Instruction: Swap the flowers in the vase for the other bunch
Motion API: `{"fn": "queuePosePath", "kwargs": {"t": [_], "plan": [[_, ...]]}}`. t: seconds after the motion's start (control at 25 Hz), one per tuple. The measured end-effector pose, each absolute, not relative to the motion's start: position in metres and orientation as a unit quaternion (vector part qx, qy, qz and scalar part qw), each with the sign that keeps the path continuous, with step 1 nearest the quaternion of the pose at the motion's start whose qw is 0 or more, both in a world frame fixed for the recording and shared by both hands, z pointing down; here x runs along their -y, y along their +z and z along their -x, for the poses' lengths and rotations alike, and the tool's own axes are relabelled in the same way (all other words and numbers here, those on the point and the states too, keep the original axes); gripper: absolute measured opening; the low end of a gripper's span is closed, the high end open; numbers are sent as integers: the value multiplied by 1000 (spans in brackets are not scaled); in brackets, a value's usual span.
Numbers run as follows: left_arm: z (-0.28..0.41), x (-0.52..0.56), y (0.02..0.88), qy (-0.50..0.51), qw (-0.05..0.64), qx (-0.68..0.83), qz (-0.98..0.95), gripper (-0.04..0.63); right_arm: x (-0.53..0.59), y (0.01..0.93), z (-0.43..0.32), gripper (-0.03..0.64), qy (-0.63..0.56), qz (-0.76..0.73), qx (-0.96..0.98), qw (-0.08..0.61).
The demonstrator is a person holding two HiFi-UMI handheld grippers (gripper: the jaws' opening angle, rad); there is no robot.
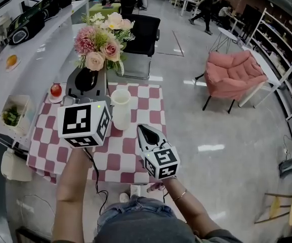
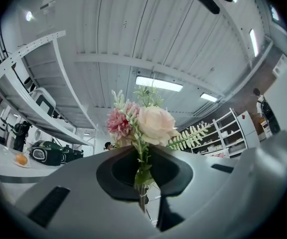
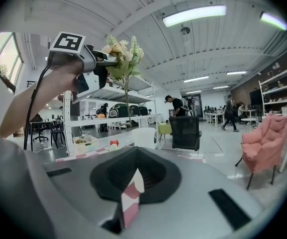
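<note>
1. While the left gripper point(image 1: 86, 81) clamps the stems of the bunch of pink and cream flowers point(image 1: 102, 39) and holds it in the air above and behind the white vase point(image 1: 120, 109), no stem reaches into the vase.
2. The right gripper point(image 1: 141, 130) has its jaws together on nothing. It hovers over the near part of the checked tabletop point(image 1: 151, 103), just right of the vase.
3. The step in hand looks like the carry between vase and tabletop. Whether this is the old bunch coming out or the new one going in cannot be told, and no second bunch shows.
4. If it is the old bunch, the next move is to lay it aside clear of the vase and fetch the other. If it is the new one, the stems must be tipped downward and lined up over the narrow mouth, with the free gripper steadying the vase.
5. The vase stands upright and looks empty.
6. A pale basket point(image 1: 23, 104) at the left edge holds something green and leafy point(image 1: 10, 116).
7. An apple point(image 1: 56, 89) sits on a small dish beside it.
</note>
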State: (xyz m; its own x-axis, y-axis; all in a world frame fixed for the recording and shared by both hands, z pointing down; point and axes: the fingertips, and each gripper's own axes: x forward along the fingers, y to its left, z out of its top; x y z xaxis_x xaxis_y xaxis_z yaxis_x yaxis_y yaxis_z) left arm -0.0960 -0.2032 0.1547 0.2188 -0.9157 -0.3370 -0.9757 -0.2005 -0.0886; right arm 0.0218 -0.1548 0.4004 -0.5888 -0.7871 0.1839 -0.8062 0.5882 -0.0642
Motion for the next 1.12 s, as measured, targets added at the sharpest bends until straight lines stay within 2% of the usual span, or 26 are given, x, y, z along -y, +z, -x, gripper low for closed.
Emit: {"fn": "queuePosePath", "kwargs": {"t": [0.52, 1.12], "plan": [[159, 154, 158, 96, 133, -660, 733, 51, 124, 393, 41, 9, 57, -382, 919, 76], [271, 105, 233, 59, 62, -751, 655, 51, 92, 419, 138, 9, 66, -275, 953, 109]]}}
